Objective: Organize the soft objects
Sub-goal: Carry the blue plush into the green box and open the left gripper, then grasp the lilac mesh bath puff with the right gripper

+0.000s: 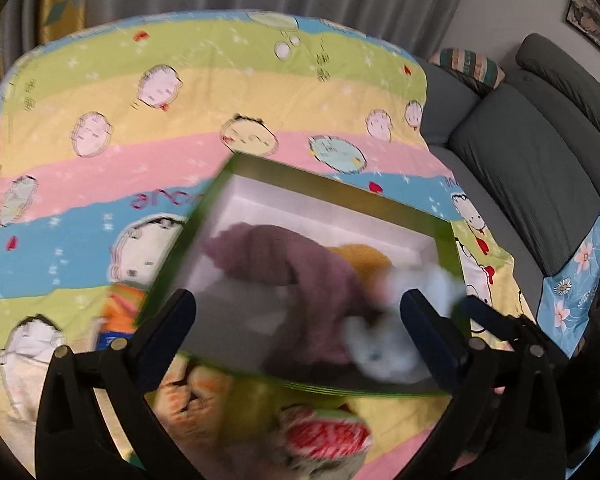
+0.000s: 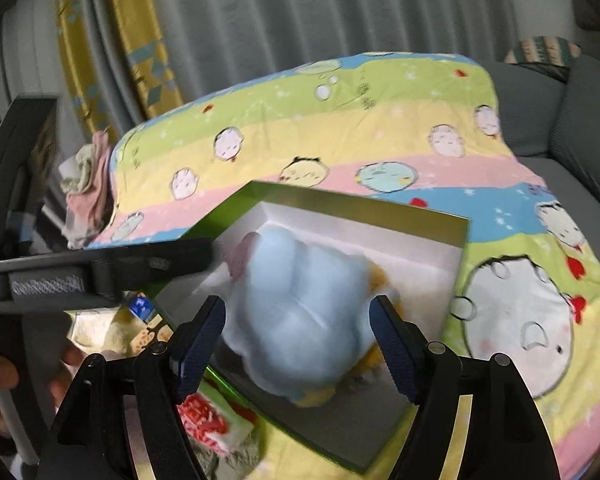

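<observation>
Right wrist view: hand-held gripper (image 2: 298, 344) gapes around the blue plush (image 2: 300, 312).

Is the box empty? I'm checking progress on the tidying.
No, the green box already holds a light blue soft item with purple and yellow ones beside it.

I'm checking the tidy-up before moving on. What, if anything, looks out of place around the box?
Most soft items sit inside the green-rimmed box: a purple cloth, a yellow one and a pale blue one. One red-and-white piece lies outside on the quilt, just beyond the box's near edge, so it looks left out.
</observation>
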A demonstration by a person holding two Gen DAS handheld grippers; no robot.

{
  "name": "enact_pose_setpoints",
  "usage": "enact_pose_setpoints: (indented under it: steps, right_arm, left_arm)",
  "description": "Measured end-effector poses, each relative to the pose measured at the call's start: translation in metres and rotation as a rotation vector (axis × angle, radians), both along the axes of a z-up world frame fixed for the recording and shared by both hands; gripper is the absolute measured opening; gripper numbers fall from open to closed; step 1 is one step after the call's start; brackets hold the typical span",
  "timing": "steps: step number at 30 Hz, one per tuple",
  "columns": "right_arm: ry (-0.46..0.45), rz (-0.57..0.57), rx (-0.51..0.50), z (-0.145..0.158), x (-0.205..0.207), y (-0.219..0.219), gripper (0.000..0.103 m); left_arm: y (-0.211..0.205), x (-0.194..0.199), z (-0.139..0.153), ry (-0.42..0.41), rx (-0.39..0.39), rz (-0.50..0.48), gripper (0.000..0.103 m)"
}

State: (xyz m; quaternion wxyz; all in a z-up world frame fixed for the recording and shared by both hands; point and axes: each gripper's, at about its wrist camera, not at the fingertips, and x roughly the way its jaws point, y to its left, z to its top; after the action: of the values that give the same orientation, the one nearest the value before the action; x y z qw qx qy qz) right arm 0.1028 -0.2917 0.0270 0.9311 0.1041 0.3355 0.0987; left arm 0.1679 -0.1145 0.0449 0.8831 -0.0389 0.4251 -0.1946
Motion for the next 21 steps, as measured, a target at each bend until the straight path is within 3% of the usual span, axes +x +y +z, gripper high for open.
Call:
enact_pose_setpoints:
  steps: [9,16,21]
  right_arm:
    - [-0.040,0.053,0.051,0.010,-0.054,0.001,0.078]
    - [-0.012,0.175,0.054,-0.002,-0.087,0.035,0.078]
    - [0.005,0.251,0.056,-0.012,-0.102,0.059,0.078]
  left_arm:
    - [0.061,-0.056,0.014,-0.074,0.054,0.032,0.102]
    - [0.113,-0.100,-0.010,-0.044,0.021,0.090,0.102]
    - [0.127,-0.121,-0.026,-0.036,0.015,0.108,0.102]
